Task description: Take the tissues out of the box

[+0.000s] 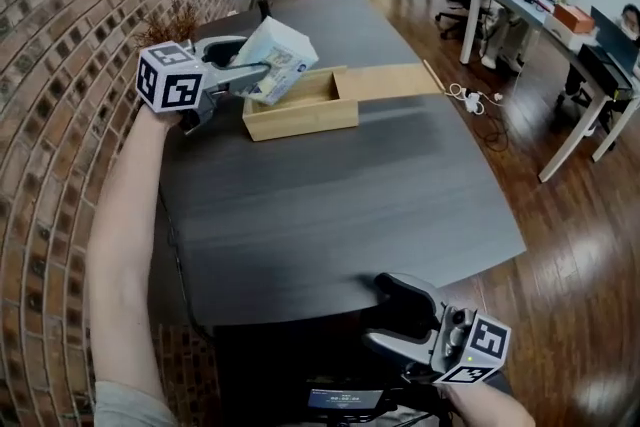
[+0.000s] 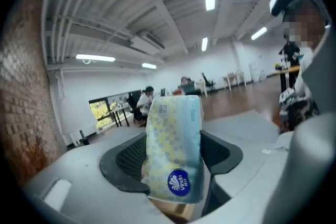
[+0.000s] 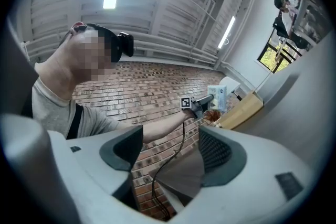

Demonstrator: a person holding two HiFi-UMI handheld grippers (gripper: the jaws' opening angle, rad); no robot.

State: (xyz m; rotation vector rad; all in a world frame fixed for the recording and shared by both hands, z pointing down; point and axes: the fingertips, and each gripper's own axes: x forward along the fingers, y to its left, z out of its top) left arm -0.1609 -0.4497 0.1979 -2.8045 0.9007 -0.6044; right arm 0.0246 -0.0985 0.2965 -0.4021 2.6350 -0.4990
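Left tongs (image 1: 256, 75): pressed onto the soft plastic tissue pack with a pale blue-and-yellow pattern (image 1: 280, 55), held up and tilted at the desk's far left, by the brick wall.
Tissue pack: over the left end of the shallow light wooden box (image 1: 300, 123); its lower corner overlaps the box opening, so I cannot tell whether it is fully clear.
Box lid: the flat wooden sliding lid (image 1: 388, 80) is pushed out to the right, leaving the box open.
Desk: dark grey desk (image 1: 350, 205), bare in front of the box.
Right tongs (image 1: 388, 315): spread and empty, low at the near desk edge, well apart from the box.
Step in hand: lifting the pack out, seemingly near done.
Next move: probably raise it clear of the rim, then carry it to bare desk and set it down.
Left gripper view only: both pads flank the pack (image 2: 176, 134), with its round blue logo and barcode visible.
Right gripper view only: its own tongs (image 3: 170, 152) hold nothing; far off, the pack (image 3: 218, 96) shows side-on above the box (image 3: 247, 107).
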